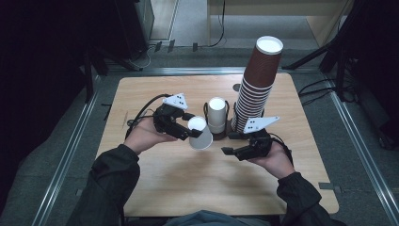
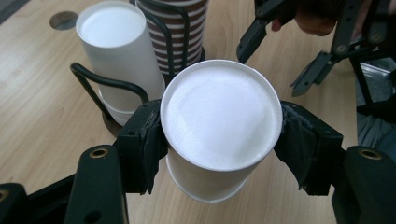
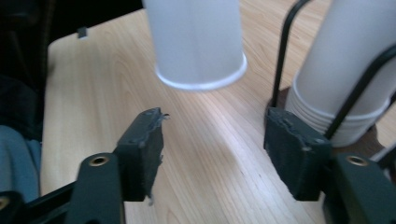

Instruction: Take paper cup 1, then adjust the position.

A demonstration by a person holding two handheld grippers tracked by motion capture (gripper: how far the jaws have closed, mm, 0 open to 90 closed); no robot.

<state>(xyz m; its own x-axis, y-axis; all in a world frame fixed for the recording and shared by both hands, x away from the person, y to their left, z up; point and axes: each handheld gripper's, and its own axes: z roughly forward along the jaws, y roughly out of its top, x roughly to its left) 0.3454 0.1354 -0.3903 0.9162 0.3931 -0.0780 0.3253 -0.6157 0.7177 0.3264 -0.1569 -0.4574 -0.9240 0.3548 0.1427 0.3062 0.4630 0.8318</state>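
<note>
A white paper cup, turned bottom-up, was held clear of the table between the jaws of the left gripper, whose dark foam-faced pads were pressed against its opposite sides just below the base rim. The cup was seen as a plain tapered cone with a flat, faintly textured disc for a base and a rolled lip at its lower, wider end; bare tabletop was visible beneath that lip in the right gripper view.

Just beyond the left jaws, a short stack of white cups was seated upside down in a black wire holder, and behind it a tall stack of brown ribbed cups was lodged in a neighbouring wire loop. The held cup was hanging just beside the white stack without touching it.

To the far side of the cup, the right gripper was held low above the table with its jaws spread and nothing between them; a wide strip of bare wood was framed by its two pads. One pad was shown frayed at its edge. The white stack and a wire upright were standing close to the outer side of the other pad.

The light wooden table, smooth-grained with rounded corners and a small round hole near its far edge, was left open on the person's side of both grippers, where broad room remained up to the near edge.
</note>
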